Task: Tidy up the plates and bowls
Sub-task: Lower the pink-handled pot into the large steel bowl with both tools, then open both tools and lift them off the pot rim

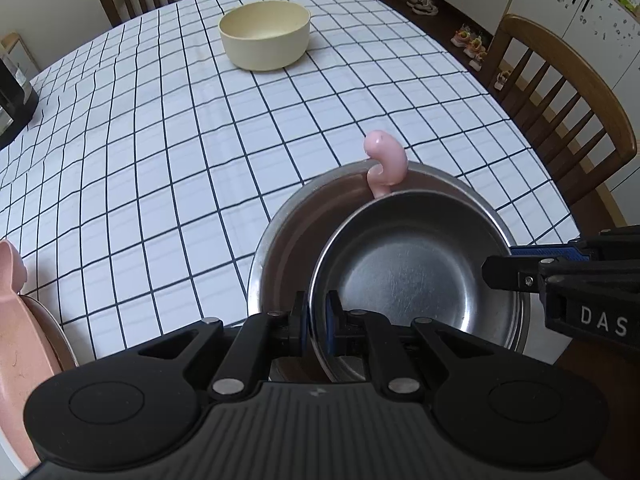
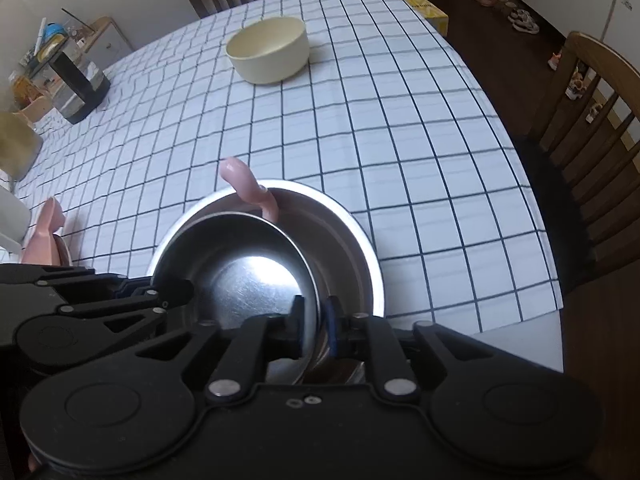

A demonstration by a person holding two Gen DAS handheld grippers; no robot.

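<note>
Near edge of the checked worktop (image 1: 160,168): small steel bowl (image 1: 412,264) sits tilted inside a larger steel bowl (image 1: 280,248), a pink hook-shaped piece (image 1: 384,164) over the larger bowl's far rim. Left hand-held gripper (image 1: 317,320) clenched on the small bowl's near-left rim. Right hand-held gripper (image 2: 314,322) straddles its right rim, jaws slightly parted, contact unclear. Cream bowl (image 1: 266,34) near the far edge. Pink dish (image 1: 16,344) at near-left edge.

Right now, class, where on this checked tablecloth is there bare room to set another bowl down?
Widest free patch: between the round cream bowl and the nested steel bowls. Also free: cloth right of the cream bowl, toward the wooden chair. Crowded: near edge, with steel bowls and pink dish.
</note>
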